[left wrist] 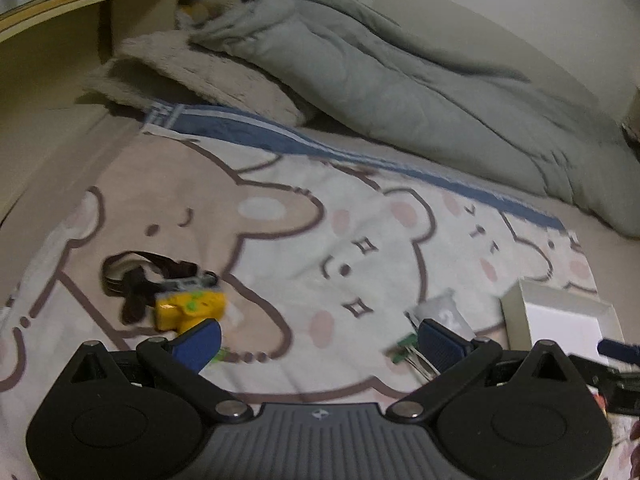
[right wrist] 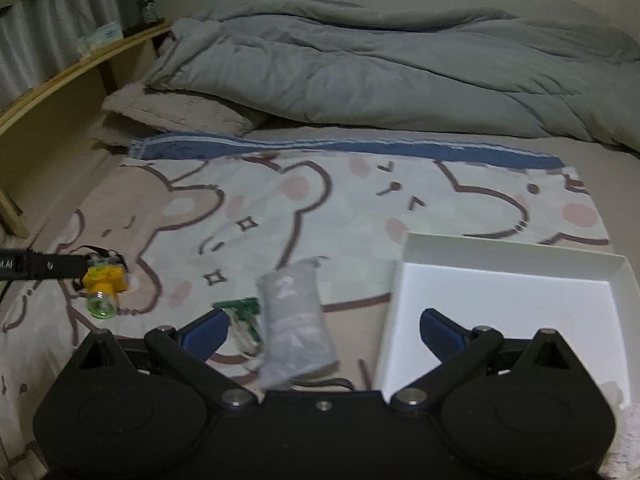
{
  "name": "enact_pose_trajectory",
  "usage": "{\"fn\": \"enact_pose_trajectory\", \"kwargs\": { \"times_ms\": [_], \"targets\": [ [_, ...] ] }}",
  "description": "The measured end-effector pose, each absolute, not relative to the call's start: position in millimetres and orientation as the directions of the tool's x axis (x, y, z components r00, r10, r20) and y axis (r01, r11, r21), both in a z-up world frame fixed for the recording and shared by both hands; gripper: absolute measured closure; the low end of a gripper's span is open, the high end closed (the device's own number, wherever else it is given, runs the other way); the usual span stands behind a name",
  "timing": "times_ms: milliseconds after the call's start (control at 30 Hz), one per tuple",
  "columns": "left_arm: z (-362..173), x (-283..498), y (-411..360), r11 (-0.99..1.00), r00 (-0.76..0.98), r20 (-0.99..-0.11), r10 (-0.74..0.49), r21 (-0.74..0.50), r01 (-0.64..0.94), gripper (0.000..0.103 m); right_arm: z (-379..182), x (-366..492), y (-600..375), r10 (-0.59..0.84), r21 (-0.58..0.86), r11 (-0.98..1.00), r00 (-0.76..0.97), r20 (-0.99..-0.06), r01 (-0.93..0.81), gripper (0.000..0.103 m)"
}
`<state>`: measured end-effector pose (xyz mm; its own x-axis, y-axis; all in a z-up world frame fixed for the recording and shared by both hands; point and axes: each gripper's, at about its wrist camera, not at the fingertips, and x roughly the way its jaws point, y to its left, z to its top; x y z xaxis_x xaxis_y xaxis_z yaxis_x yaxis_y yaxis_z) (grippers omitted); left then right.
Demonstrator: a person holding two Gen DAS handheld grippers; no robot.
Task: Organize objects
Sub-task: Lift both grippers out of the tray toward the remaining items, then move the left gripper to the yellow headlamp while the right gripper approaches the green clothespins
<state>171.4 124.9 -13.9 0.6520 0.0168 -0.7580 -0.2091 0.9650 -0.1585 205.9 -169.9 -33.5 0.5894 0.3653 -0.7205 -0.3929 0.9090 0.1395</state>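
Soft bear-print blanket [right wrist: 320, 208] bears a rigid white tray [right wrist: 516, 256].

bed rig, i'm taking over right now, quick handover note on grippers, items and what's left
Left gripper: open, holding nothing, next to the yellow headlamp.
Right gripper: open, holding nothing, above the grey pouch.
Still loose on the bear blanket: headlamp with its strap, grey pouch, small green circuit board beside the pouch.
White box on the right: nothing visible in it.
Done: nothing boxed yet. Left: probably all three items.
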Motion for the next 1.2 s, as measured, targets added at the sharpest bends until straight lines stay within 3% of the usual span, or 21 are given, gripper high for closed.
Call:
{"fn": "enact_pose_trajectory", "kwargs": {
  "times_ms": [400, 700, 800, 933, 1067, 1133, 1200],
  "targets": [
    [-33, 180, 178, 0.955, 0.631, -0.764, 0.135, -0.068, -0.287, 0.000, -29, 192, -139, 0.422, 0.156, 0.889, 0.638, -0.644, -0.430, 0.000],
    [-60, 205, 194, 0.926, 0.548, -0.830, 0.108, -0.116, -0.359, 0.011, -41, 190, -120, 0.442, 0.092, 0.871, 0.690, -0.573, -0.482, 0.000],
    [-70, 212, 194, 0.920, 0.519, -0.848, 0.109, -0.112, -0.376, 0.013, -50, 195, -110, 0.422, 0.065, 0.874, 0.688, -0.590, -0.481, 0.000],
    [-87, 218, 200, 0.908, 0.487, -0.863, 0.137, -0.087, -0.410, 0.027, -67, 198, -101, 0.409, 0.039, 0.870, 0.674, -0.616, -0.492, 0.000],
    [-103, 222, 209, 0.890, 0.446, -0.882, 0.153, -0.073, -0.450, 0.028, -82, 200, -88, 0.393, -0.032, 0.831, 0.626, -0.673, -0.556, 0.002],
    [-108, 222, 213, 0.884, 0.436, -0.888, 0.142, -0.085, -0.461, 0.028, -90, 201, -82, 0.367, -0.061, 0.825, 0.616, -0.697, -0.561, 0.016],
    [-113, 223, 215, 0.877, 0.431, -0.892, 0.136, -0.093, -0.471, 0.028, -97, 206, -80, 0.366, -0.053, 0.816, 0.586, -0.723, -0.575, 0.019]
  ]
}}
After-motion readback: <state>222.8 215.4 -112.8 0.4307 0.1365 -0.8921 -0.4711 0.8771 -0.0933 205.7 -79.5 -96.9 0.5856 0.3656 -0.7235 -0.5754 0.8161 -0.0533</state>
